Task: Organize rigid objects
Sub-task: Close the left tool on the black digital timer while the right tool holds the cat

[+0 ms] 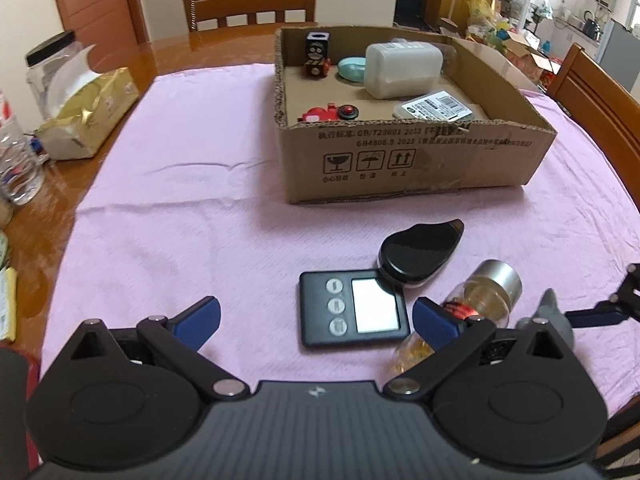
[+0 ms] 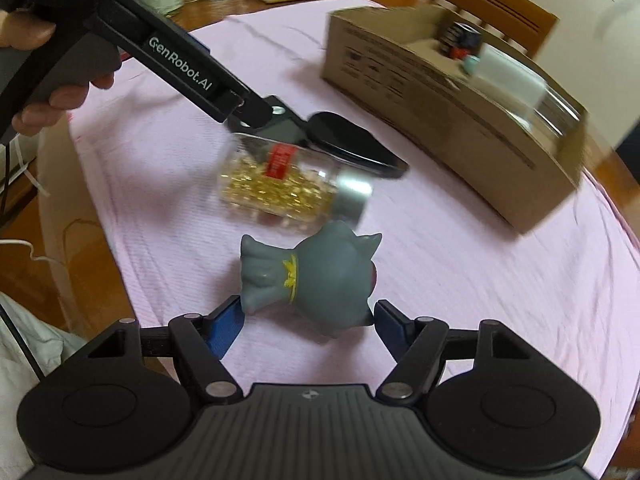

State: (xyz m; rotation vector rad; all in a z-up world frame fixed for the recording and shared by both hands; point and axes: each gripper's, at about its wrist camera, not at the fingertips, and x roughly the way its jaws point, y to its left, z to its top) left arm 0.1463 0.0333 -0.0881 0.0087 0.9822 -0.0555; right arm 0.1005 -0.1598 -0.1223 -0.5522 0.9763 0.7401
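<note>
My left claw (image 1: pixel 316 320) is spread wide, nothing between its blue pads (image 1: pixel 199 322), hovering low over the pink cloth (image 1: pixel 180 184). Just ahead of it and a little to its right lies the black digital timer (image 1: pixel 354 308), flat, screen up, three round buttons down its left side. Touching the timer's far right corner is a black teardrop-shaped case (image 1: pixel 420 252). Right behind my right-hand pad lies the clear jar of gold bits (image 1: pixel 480 300) on its side, silver cap pointing away; whether the pad touches it I cannot tell. Well beyond, straight ahead, sits the cardboard box (image 1: pixel 400 156), and inside it I see a black and red toy robot (image 1: pixel 317 56), a teal oval thing (image 1: pixel 352 70), a white plastic container (image 1: pixel 402 70), a red toy car (image 1: pixel 326 113) at the near wall and a labelled flat pack (image 1: pixel 436 108). Off to my left, on the bare wooden table (image 1: pixel 48 216), are a gold foil bag (image 1: pixel 88 116) and a clear bottle (image 1: pixel 14 152).

My right claw (image 2: pixel 306 322) is also open, its pads on either side of the grey cat-like figure (image 2: pixel 312 280) lying on its side; the right pad looks to be at its surface and the left one just beside its base, not squeezing that I can see. Just beyond the figure is the same jar (image 2: pixel 288 184), and further right the box (image 2: pixel 460 120), blurred
</note>
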